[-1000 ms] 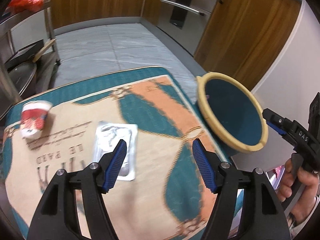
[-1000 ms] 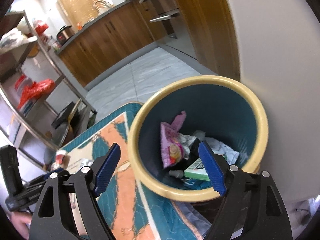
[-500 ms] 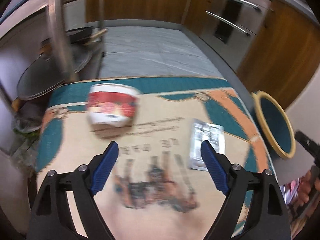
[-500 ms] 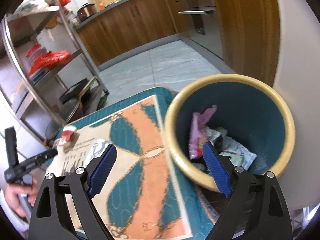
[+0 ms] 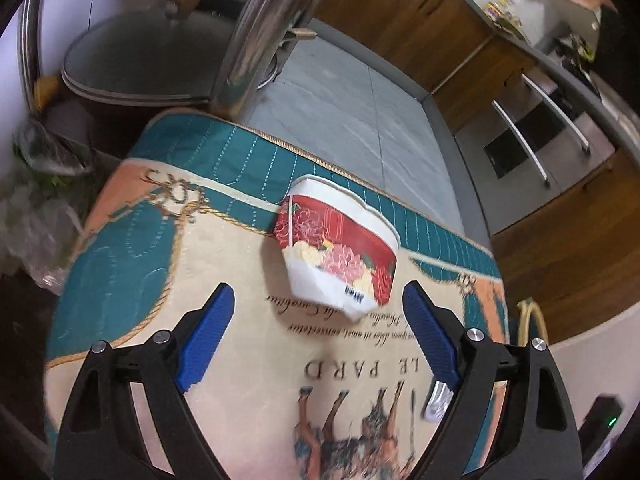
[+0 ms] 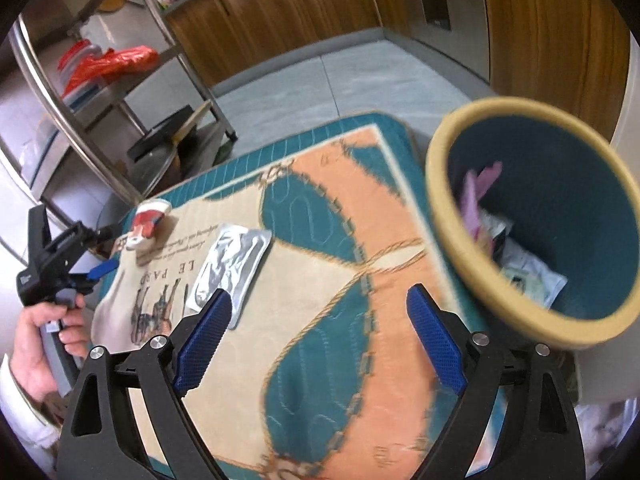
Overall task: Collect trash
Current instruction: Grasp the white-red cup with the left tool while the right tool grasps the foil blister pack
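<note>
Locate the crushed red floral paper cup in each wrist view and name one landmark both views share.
Left wrist: the paper cup lies on its side at centre frame, ahead of the open left gripper.
Right wrist: paper cup small, at middle left.
Shared landmark: the "LE PARD" lettering on the mat.

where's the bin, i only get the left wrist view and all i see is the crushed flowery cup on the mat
Observer: The bin stands off the mat's far right edge; the right wrist view looks into it and it already holds wrappers.
Operator: anything else left on the mat
Observer: Yes, a silver foil pouch lies flat between the cup and the bin; your view catches only a sliver of it.
Operator: is the right gripper holding anything
Observer: No, the right gripper is open and empty above the mat.
Operator: and mine
Observer: The left gripper is beside the cup; its jaws are wide open in your view.
</note>
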Available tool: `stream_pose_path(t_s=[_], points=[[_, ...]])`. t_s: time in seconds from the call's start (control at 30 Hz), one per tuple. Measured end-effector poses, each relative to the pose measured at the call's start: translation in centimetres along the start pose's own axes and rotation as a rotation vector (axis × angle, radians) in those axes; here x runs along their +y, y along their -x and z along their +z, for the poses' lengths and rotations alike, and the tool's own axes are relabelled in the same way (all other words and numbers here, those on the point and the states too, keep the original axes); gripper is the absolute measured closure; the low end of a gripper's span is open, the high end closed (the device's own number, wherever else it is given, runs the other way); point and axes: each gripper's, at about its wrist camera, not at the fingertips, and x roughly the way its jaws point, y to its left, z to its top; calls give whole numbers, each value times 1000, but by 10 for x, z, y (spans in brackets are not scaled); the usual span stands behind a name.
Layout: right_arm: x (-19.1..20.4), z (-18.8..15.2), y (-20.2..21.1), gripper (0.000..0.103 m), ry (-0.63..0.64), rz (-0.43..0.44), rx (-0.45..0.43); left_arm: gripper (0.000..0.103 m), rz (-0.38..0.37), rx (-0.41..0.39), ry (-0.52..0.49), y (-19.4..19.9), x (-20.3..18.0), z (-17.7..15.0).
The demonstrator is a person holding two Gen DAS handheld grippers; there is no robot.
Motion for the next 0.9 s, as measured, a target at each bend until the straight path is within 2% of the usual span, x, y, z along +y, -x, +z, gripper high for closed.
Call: stream_pose_path(t_s=[0.13, 0.3, 0.37, 0.4, 0.47, 0.53, 0.6, 0.67, 0.73, 0.83, 0.9], points=[[21, -1, -22, 14, -3, -16, 39, 22, -34, 29, 49, -21, 1, 5], [47, 0, -52, 14, -2, -56, 77, 25, 46, 8, -20, -35, -15, 4], [57, -2, -63, 14, -1, -72, 91, 36, 80, 1, -45, -39, -21, 4], [62, -4, -69, 10, 3, -82, 101, 39, 100, -5, -72, -41, -25, 3], [75, -6, -74, 7, 40, -109, 91, 54, 107, -2, -105, -44, -30, 2], [86, -8, -79, 7, 81, -129, 95, 57, 117, -3, -141, -46, -35, -1], [98, -11, -84, 7, 115, -136, 99, 63, 112, -2, -162, -48, -39, -4], [108, -14, -88, 7, 160, -157, 102, 77, 91, 3, -170, -50, -44, -6], [115, -17, -91, 7, 205, -171, 98, 80, 74, -2, -174, -49, -46, -7], [122, -26, -91, 13, 280, -191, 75, 82, 68, -10, -181, -46, -48, -10], [122, -28, -87, 27, 293, -178, 66, 82, 69, -13, -182, -43, -48, -14]])
